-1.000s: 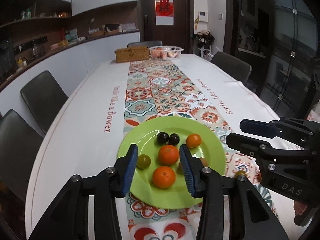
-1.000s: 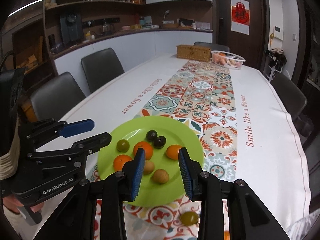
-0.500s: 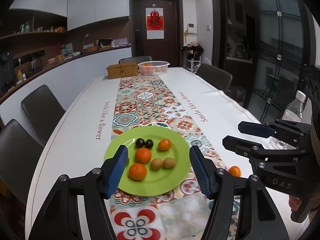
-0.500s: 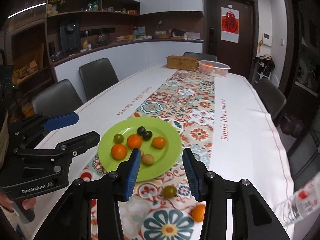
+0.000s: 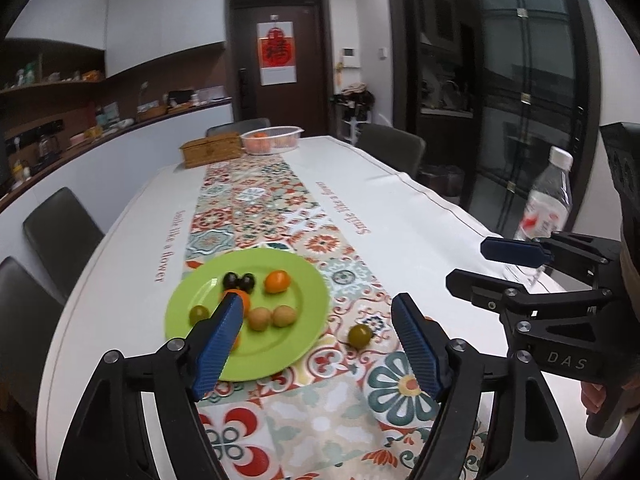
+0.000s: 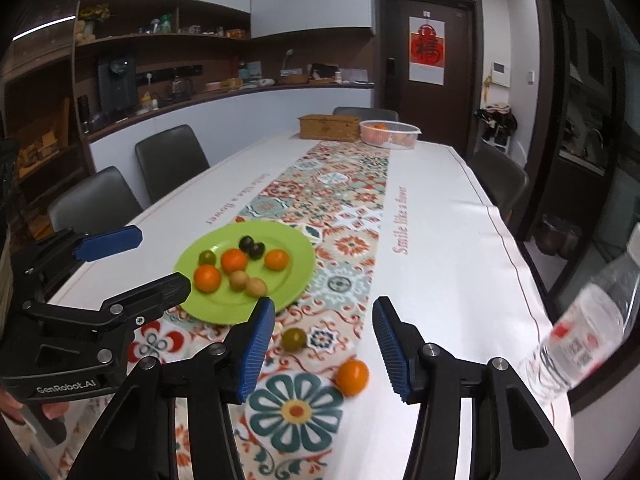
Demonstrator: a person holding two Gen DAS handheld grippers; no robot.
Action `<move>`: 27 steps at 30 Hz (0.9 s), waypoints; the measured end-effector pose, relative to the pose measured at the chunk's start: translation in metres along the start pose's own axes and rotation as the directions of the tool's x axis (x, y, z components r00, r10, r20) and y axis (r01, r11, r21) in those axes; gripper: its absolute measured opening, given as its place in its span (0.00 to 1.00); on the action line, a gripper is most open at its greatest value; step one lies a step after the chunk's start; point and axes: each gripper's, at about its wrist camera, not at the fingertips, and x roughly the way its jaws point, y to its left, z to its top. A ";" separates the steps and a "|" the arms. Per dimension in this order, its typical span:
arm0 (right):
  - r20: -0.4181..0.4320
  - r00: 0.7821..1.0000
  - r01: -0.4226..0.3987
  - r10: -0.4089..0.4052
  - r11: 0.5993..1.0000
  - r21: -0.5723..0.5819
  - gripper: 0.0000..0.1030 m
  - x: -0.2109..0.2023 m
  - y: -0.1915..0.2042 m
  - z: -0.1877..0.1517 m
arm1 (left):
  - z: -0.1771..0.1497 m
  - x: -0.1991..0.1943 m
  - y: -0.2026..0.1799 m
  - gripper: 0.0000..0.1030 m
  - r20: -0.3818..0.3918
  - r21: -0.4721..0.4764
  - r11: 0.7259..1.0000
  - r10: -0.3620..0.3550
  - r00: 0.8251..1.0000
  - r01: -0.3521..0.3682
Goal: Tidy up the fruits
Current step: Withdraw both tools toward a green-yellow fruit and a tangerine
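Tablecloth (image 6: 400, 220) reads "Smile like a flower". Left gripper (image 6: 136, 260) stamped GenRobot.AI, right gripper (image 5: 472, 264) DAS; both spreading, pinching nothing.

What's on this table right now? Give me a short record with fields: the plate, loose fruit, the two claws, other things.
plate: green plate holding eight small fruits, orange, green, tan and dark
loose fruit: green fruit and orange fruit on the patterned runner, beside the plate
left claw: opening, nothing between its jaws
right claw: opening, nothing between its jaws
other things: water bottle, wicker box, white basket
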 end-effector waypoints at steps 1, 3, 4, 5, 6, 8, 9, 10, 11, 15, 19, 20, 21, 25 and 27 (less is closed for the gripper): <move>-0.004 1.000 0.002 -0.002 1.000 0.004 0.50 0.000 -0.002 -0.004 | -0.001 0.002 -0.003 0.74 0.001 0.010 1.000 -0.012 1.000 0.012; -0.016 1.000 0.006 -0.006 1.000 0.013 0.50 0.002 -0.007 -0.011 | -0.005 0.005 -0.008 0.74 0.002 0.028 0.999 -0.032 0.999 0.032; -0.022 1.000 0.007 -0.007 1.000 0.017 0.50 0.003 -0.009 -0.014 | -0.007 0.007 -0.011 0.74 0.004 0.037 0.998 -0.047 0.999 0.047; -0.028 1.000 0.009 -0.009 1.000 0.025 0.50 0.004 -0.012 -0.017 | -0.008 0.008 -0.012 0.74 0.006 0.042 0.998 -0.055 0.998 0.054; -0.031 0.999 0.010 -0.009 1.000 0.029 0.50 0.006 -0.013 -0.019 | -0.010 0.010 -0.014 0.73 0.008 0.050 0.997 -0.063 0.998 0.063; -0.041 0.999 0.014 -0.012 0.999 0.034 0.50 0.009 -0.015 -0.023 | -0.014 0.013 -0.016 0.73 0.013 0.067 0.995 -0.073 0.997 0.072; -0.046 0.999 0.014 -0.012 0.999 0.034 0.50 0.011 -0.017 -0.026 | -0.017 0.016 -0.018 0.73 0.012 0.076 0.994 -0.078 0.997 0.077; -0.050 0.999 0.013 -0.012 0.999 0.033 0.50 0.013 -0.018 -0.029 | -0.019 0.018 -0.018 0.73 0.009 0.082 0.993 -0.084 0.996 0.083; -0.053 0.999 0.014 -0.013 0.999 0.030 0.50 0.015 -0.018 -0.031 | -0.022 0.022 -0.018 0.73 0.004 0.088 0.992 -0.091 0.996 0.090; -0.076 0.997 0.025 -0.025 1.000 0.000 0.50 0.025 -0.018 -0.042 | -0.032 0.036 -0.020 0.73 -0.023 0.118 0.986 -0.114 0.993 0.116; -0.120 0.993 0.010 -0.011 1.000 -0.009 0.50 0.041 -0.018 -0.051 | -0.038 0.054 -0.020 0.73 -0.065 0.134 0.979 -0.147 0.987 0.155; -0.130 0.992 0.006 -0.007 1.000 -0.007 0.50 0.045 -0.018 -0.053 | -0.039 0.057 -0.020 0.73 -0.072 0.137 0.978 -0.151 0.986 0.159; -0.140 0.990 0.002 -0.003 1.000 -0.002 0.50 0.049 -0.019 -0.055 | -0.040 0.063 -0.020 0.73 -0.083 0.143 0.976 -0.156 0.984 0.166; -0.176 0.984 0.001 0.001 1.000 0.010 0.50 0.064 -0.020 -0.062 | -0.042 0.080 -0.020 0.68 -0.115 0.171 0.967 -0.170 0.979 0.188; -0.193 0.981 0.001 0.002 1.000 0.017 0.50 0.070 -0.022 -0.064 | -0.043 0.090 -0.020 0.60 -0.139 0.179 0.962 -0.181 0.974 0.205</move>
